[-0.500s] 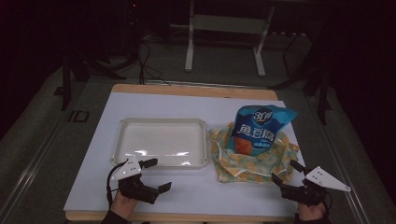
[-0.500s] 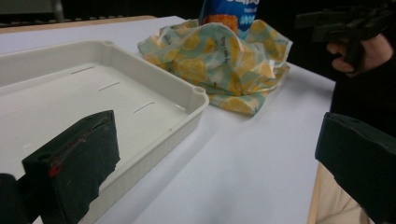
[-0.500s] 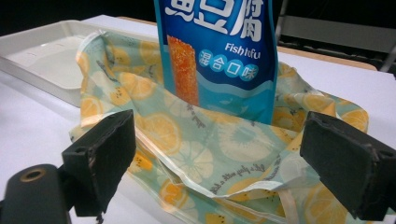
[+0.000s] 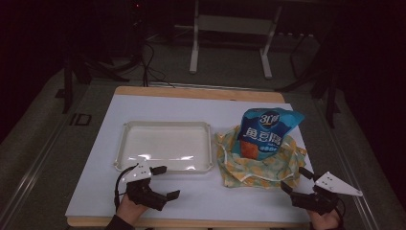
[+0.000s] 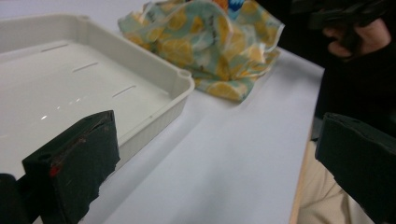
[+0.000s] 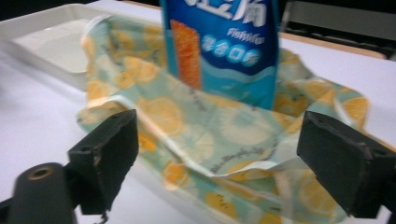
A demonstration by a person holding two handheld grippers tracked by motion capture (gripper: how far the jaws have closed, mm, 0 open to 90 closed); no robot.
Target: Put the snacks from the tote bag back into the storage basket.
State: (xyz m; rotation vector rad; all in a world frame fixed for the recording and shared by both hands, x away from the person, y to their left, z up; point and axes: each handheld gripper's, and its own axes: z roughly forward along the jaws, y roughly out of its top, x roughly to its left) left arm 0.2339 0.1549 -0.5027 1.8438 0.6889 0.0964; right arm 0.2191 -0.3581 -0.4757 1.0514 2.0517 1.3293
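Worktop is white with a wood edge and sits mid frame in the high view. Snack bag, blue, stands upright in a lemon-print cloth bag at centre right, just right of the white tray. The cloth is bunched low around the snack bag's base, and its left edge lies just beside the tray's right rim. I can't tell if they touch.

My left claw is at lower left of the high view, just below the tray's near rim, jaws spread with nothing between them. In the left gripper view I see the tray corner at upper left, the cloth bag at top centre, and bare worktop between the jaws.

My right claw is at lower right of the high view, at the near right corner of the cloth bag, jaws spread wide. In the right gripper view the folded cloth rim lies in the gap between the two pads, not pinched, with the snack bag standing behind it at top centre.
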